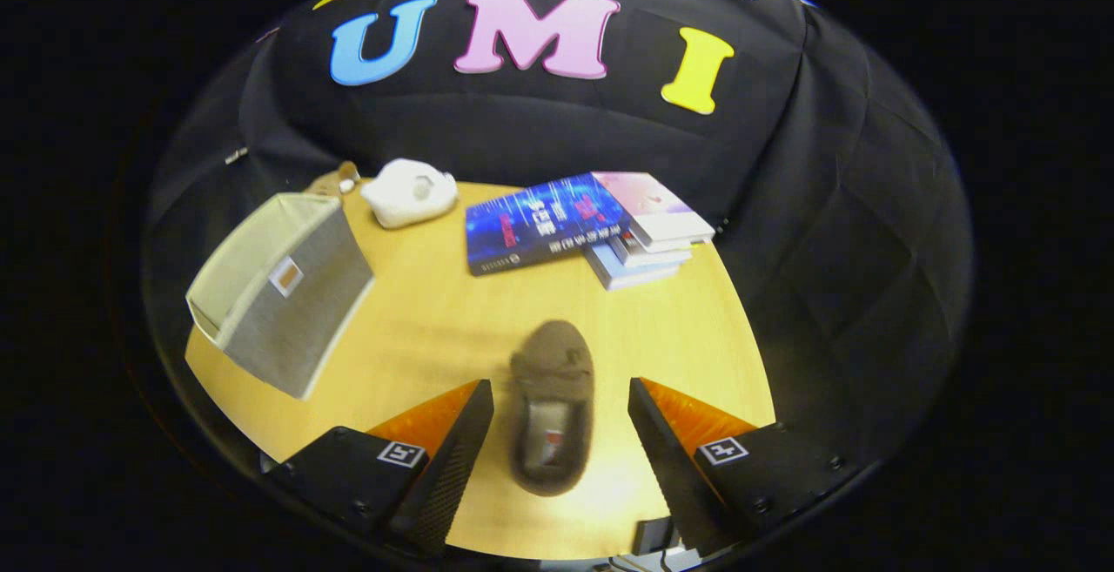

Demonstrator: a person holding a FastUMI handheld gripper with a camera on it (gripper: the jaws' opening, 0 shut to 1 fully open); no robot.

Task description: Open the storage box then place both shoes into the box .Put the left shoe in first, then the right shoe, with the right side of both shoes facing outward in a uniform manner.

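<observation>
Gripper [560, 393] hovering over round light-wood table [418, 328], fingers spread wide, gripping nothing.
Lying blurred between the fingers, touching neither: brown fabric slipper shoe [551, 407], toe pointing away. Sitting further left: open grey fabric storage box [280, 293]. Resting beyond: white plush toy [409, 192], stack of books [592, 224], blue cover alongside.

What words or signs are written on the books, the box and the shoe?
None can be read.
Blue glossy book: cover print too blurred.
Pink-and-white book on the stack: no legible print.
Grey fabric storage box: its small square patch is too small.
Brown slipper-like shoe, between the open gripper fingers: its inside tag is blurred.
</observation>
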